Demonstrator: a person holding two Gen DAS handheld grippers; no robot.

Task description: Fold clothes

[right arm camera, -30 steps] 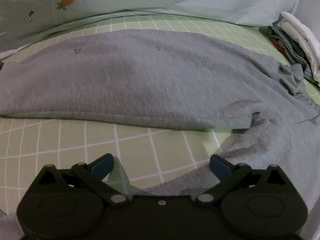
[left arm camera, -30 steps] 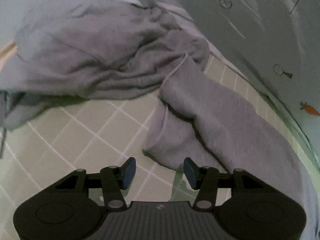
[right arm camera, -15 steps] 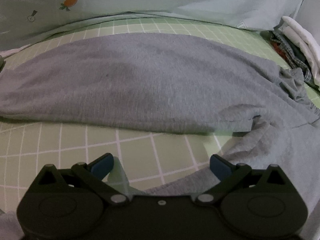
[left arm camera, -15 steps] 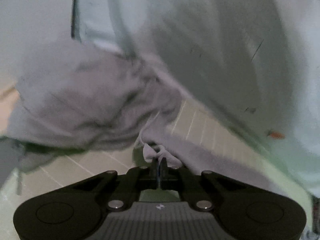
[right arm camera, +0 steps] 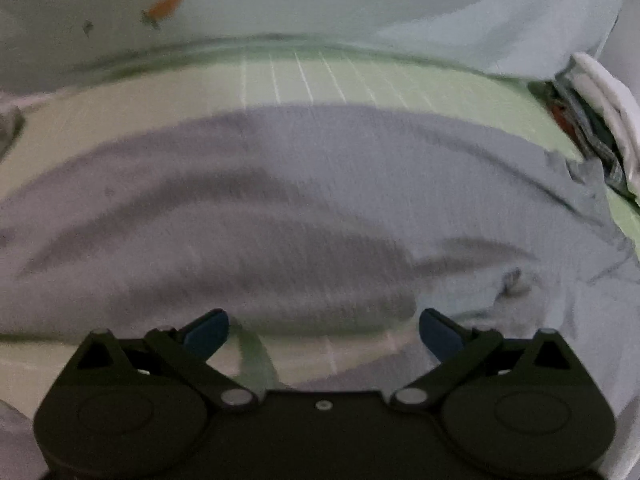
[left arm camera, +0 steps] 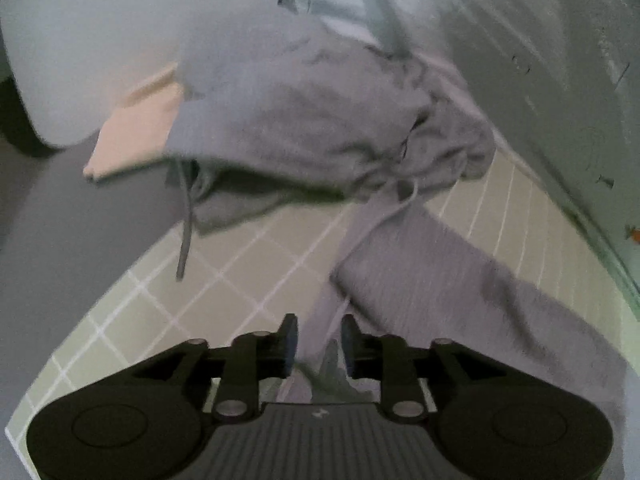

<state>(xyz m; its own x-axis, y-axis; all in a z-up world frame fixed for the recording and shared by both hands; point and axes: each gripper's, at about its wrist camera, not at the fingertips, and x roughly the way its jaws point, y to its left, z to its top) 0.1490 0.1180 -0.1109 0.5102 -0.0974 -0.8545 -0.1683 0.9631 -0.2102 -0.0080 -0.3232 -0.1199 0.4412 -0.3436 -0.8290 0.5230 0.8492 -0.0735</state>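
A grey sweat garment lies on a green checked bedsheet. In the left wrist view its bunched upper part is heaped at the back, a drawstring hangs from it, and a long grey leg runs toward me. My left gripper is partly open, low over the sheet, with a strip of the grey fabric lying in the narrow gap between its fingers. In the right wrist view the garment spreads wide and fairly flat. My right gripper is wide open at its near edge, holding nothing.
A pale blue duvet with carrot prints lies along the far side of the bed. A pile of folded clothes sits at the right. A peach cloth and a white rounded object are at the left, past the bed's edge.
My left gripper went from open to shut on the grey leg's end, pulled it, and now its fingers have parted again. The right gripper moved forward over the garment, staying open.
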